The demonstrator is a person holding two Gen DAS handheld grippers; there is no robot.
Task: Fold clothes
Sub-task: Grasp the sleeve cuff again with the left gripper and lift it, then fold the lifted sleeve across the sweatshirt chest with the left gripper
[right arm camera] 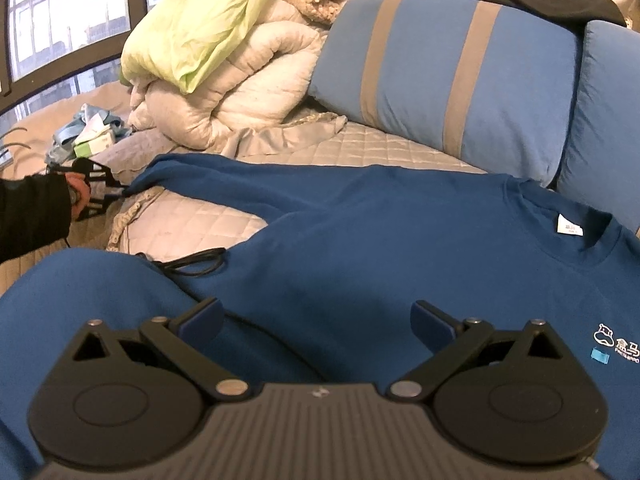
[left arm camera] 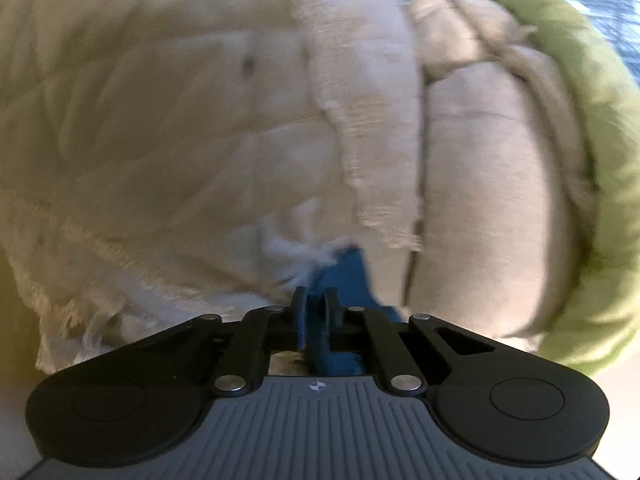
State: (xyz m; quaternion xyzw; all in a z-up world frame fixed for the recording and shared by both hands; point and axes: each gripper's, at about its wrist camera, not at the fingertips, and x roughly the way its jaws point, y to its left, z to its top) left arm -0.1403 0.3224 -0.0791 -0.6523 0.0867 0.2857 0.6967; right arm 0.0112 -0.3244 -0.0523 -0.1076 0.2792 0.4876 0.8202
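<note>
A blue sweatshirt (right arm camera: 360,232) lies spread front-up on a quilted bed cover, its neck with a white label at the right. One long sleeve (right arm camera: 224,180) stretches to the left. My left gripper (left arm camera: 316,300) is shut on the sleeve's blue cuff (left arm camera: 344,276); it also shows in the right wrist view (right arm camera: 100,192) at the sleeve's end. My right gripper (right arm camera: 316,320) is open and empty, low over the sweatshirt's body.
A rolled cream quilt (right arm camera: 224,92) with a green cloth (right arm camera: 200,28) on it lies behind the sleeve and fills the left wrist view (left arm camera: 200,120). Blue striped pillows (right arm camera: 460,76) stand at the back right. A black cable (right arm camera: 192,260) lies beside the sweatshirt.
</note>
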